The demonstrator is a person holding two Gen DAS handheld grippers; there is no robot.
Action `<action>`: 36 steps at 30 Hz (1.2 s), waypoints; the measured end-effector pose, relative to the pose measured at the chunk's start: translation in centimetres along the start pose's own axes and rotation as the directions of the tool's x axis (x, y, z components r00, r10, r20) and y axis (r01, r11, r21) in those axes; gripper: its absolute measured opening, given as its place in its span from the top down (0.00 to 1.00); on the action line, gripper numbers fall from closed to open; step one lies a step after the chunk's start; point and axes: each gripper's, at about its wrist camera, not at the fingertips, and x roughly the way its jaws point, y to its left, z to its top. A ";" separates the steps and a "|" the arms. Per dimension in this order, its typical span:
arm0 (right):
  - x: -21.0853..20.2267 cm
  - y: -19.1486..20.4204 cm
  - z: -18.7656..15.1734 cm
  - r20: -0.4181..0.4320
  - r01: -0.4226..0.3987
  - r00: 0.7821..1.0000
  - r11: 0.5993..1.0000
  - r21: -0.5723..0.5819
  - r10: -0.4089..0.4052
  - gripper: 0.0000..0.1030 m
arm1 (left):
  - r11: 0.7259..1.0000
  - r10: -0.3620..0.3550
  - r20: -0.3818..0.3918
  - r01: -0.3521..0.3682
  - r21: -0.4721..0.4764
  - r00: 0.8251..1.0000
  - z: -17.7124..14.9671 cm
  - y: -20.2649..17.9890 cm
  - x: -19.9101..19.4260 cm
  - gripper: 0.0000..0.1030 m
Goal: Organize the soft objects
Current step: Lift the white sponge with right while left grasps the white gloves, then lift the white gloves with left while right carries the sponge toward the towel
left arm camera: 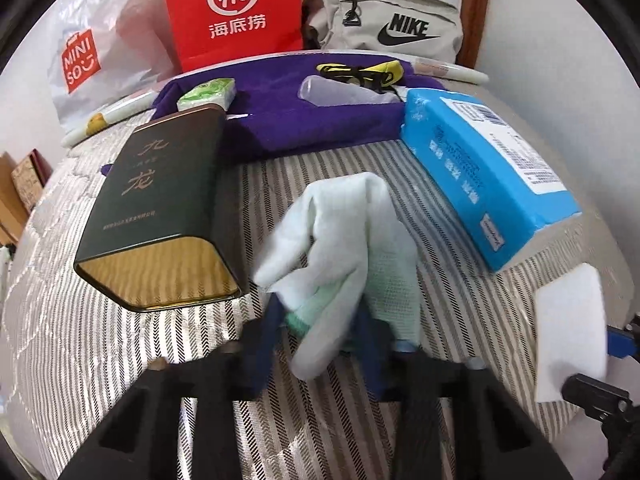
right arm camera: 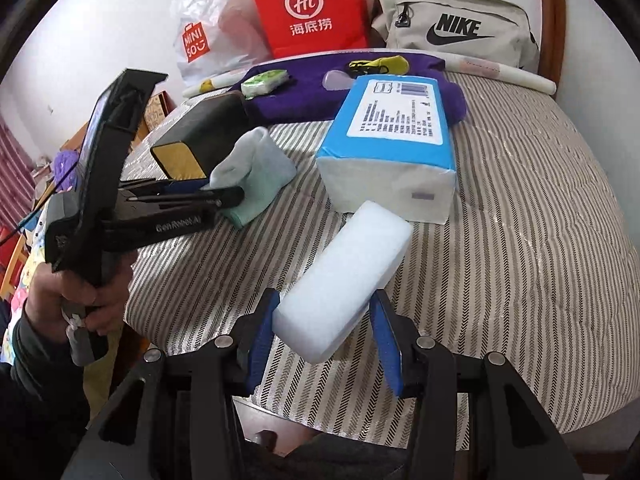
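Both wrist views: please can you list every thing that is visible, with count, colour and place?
sock: one, pale green-white, on bed, between left gripper's fingers
sponge block: one, white, in right gripper
tissue pack: one, blue-white, mid bed
tin box: one, dark green and gold, beside the sock
purple cloth: one, far end of bed
small tissue packet: one, green-white, on the cloth
paper bag: one, red, against wall
plastic bag: one, white
Nike bag: one, beige
bedcover: striped grey-white
left gripper: closed on sock
right gripper: closed on sponge
hand: one, holding left gripper
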 end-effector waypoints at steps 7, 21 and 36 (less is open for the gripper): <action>-0.1 0.3 0.1 0.005 0.019 1.000 1.000 -0.012 -0.019 0.55 | 0.997 -0.083 -0.007 0.083 -0.007 0.997 -1.4 1.1 -2.2 0.85; 1.4 0.5 1.4 -0.042 0.073 0.996 0.992 -0.101 -0.077 0.54 | 0.987 -0.003 -0.030 -0.001 -0.163 1.000 -6.5 9.2 -6.5 0.85; 0.7 -1.1 1.2 -0.052 0.037 0.998 0.998 0.053 -0.034 0.44 | 0.989 -0.112 0.031 0.115 -0.096 0.993 -4.4 7.4 -5.3 0.36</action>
